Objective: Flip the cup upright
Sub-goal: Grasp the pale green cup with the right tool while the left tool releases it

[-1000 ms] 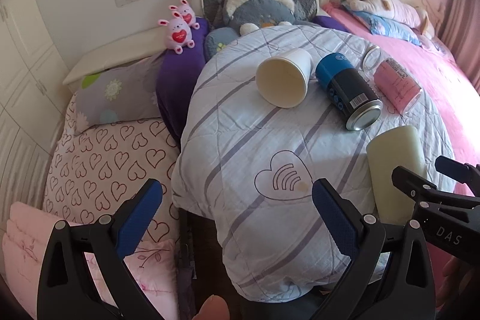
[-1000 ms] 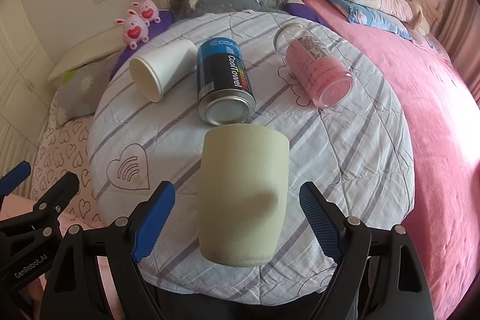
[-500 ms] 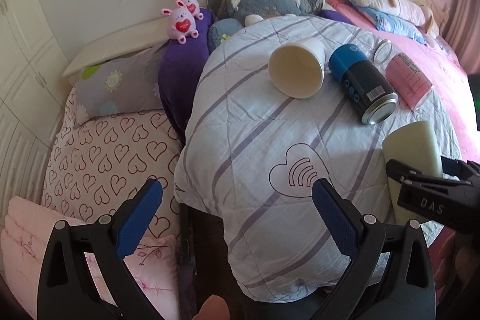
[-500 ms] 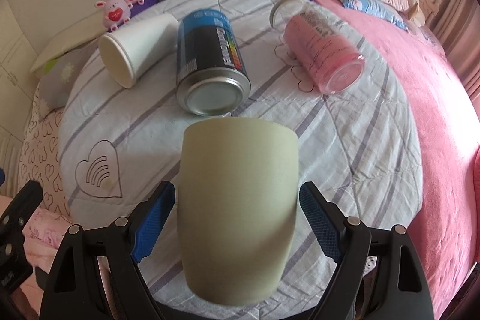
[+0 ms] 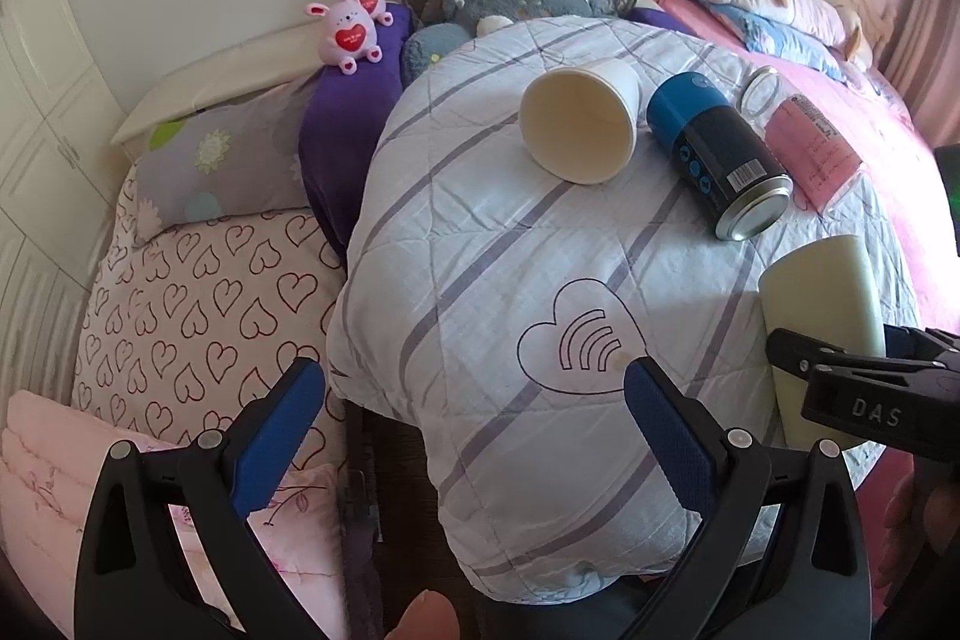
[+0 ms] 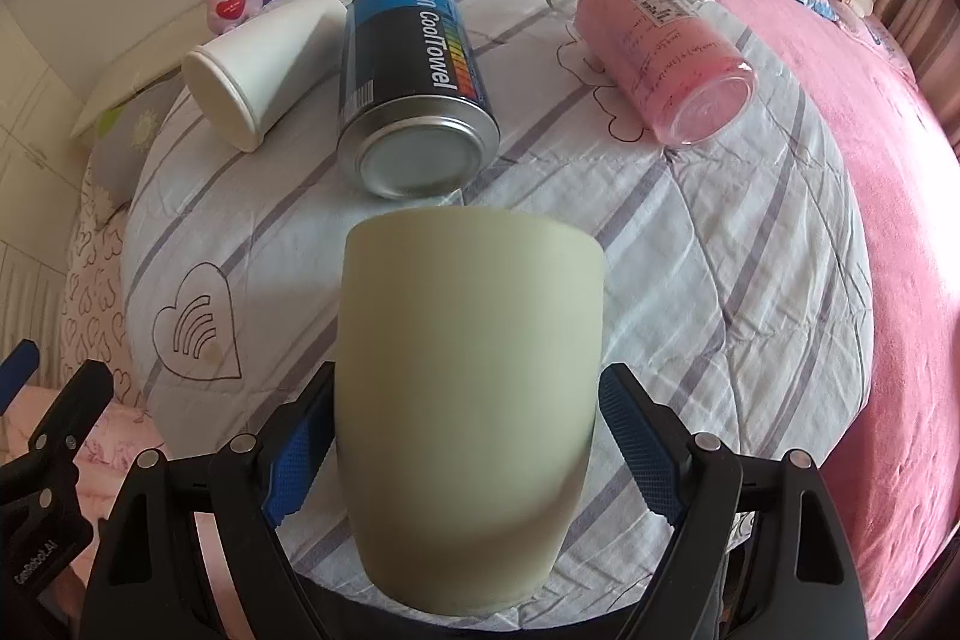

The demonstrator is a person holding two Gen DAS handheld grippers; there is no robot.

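Near edge of the quilt: the pale green cup (image 6: 468,400) lies on its side on the striped quilt (image 6: 690,244), its flat end toward the blue can and its rounded end toward the camera; which end is the mouth I cannot tell.
Right hand-held gripper (image 6: 465,448): its blue pads stand on either side of the cup, close to the walls. Whether they press it yet I cannot tell, since the cup hides the contact. Judged from this, the step in hand is the grasp before the turn.
Why that hold: taking the cup across its body lets a turn of the wrist stand it up.
Left hand-held gripper (image 5: 474,436): wide, holding nothing, over the quilt's near left edge, well apart from the cup (image 5: 822,316); it seems parked out of the way.
Middle of the quilt: the blue can (image 6: 414,94) lies just beyond the cup, with the white paper cup (image 6: 258,64) to its left and the pink jar (image 6: 666,58) to its right, all on their sides.
Risk: the soft quilt may let the upright cup topple.
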